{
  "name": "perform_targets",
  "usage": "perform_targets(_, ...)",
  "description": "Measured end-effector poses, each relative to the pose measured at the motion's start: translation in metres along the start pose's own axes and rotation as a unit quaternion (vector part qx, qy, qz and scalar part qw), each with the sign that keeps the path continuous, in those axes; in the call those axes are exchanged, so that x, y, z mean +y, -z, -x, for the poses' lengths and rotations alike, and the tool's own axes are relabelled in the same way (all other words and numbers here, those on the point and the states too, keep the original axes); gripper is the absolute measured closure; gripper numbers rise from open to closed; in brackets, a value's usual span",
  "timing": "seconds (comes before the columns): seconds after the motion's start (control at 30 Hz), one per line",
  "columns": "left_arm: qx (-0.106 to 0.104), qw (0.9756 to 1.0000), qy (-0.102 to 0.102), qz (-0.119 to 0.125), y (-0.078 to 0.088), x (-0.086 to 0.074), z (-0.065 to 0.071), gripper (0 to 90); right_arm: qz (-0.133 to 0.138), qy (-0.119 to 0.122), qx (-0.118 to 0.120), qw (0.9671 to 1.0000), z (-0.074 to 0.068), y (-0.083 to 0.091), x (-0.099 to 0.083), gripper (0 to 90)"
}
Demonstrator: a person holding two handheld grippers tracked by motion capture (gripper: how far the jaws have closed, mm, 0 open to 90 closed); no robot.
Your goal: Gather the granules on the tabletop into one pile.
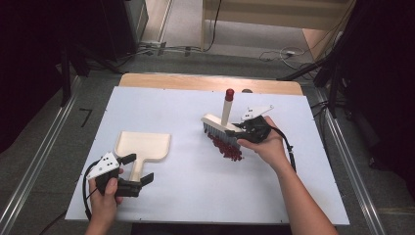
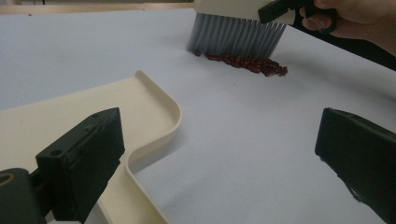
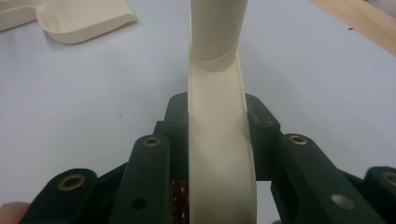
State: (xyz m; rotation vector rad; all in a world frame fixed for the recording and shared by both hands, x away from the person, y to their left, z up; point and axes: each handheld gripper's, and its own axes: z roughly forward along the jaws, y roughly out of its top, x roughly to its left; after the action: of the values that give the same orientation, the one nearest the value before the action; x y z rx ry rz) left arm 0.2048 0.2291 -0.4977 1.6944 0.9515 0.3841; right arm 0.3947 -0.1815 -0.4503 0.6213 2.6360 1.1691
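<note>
A cream dustpan (image 1: 144, 146) lies flat at the left of the white table cover (image 1: 195, 186). Around its short handle my left gripper (image 1: 138, 169) stands wide open, no pad pressing. In the left gripper view the dustpan (image 2: 93, 107) runs under the left jaw of that gripper (image 2: 219, 154). My right gripper (image 1: 246, 129) is shut on the cream back of a brush (image 1: 218, 123) with grey bristles and an upright red-capped handle. The bristles (image 2: 236, 35) rest at the far edge of a pile of small red beans (image 1: 226, 147). The right gripper view shows my right gripper (image 3: 218, 116) clamped on the brush (image 3: 219, 140).
A bare wooden strip of the table (image 1: 210, 83) runs along the far edge. Beyond it are floor cables (image 1: 279, 54) and dark stands at both sides. White cover lies between the dustpan and the beans (image 2: 247, 63).
</note>
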Motion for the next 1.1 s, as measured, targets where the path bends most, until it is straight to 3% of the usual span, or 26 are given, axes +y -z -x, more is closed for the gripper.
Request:
perform_targets(0.33,-0.001,1.0,0.0,0.0,0.0,0.0,0.0,1.6,0.002,0.003,0.014,0.9999,-0.008,0.008,-0.007,65.1)
perform_targets(0.57,0.0,1.0,0.002,0.001,0.0,0.0,-0.001,1.6,0.025,-0.008,-0.015,0.9995,-0.01,0.022,-0.005,65.0)
perform_targets(0.7,0.0,1.0,0.002,0.0,-0.001,0.0,-0.001,1.6,0.048,-0.03,-0.025,0.9981,-0.02,0.033,0.001,65.0)
perform_targets(0.87,0.0,1.0,-0.001,-0.002,-0.002,0.0,0.0,1.6,0.049,-0.076,-0.003,0.9959,-0.043,0.027,0.008,65.0)
perform_targets(0.97,0.0,1.0,-0.001,-0.002,-0.002,0.0,0.0,1.6,0.046,-0.114,0.001,0.9924,-0.055,0.015,0.008,65.0)
perform_targets(1.1,0.001,1.0,-0.002,-0.003,-0.001,0.0,0.0,1.6,0.032,-0.164,-0.004,0.9859,-0.06,-0.004,0.004,65.0)
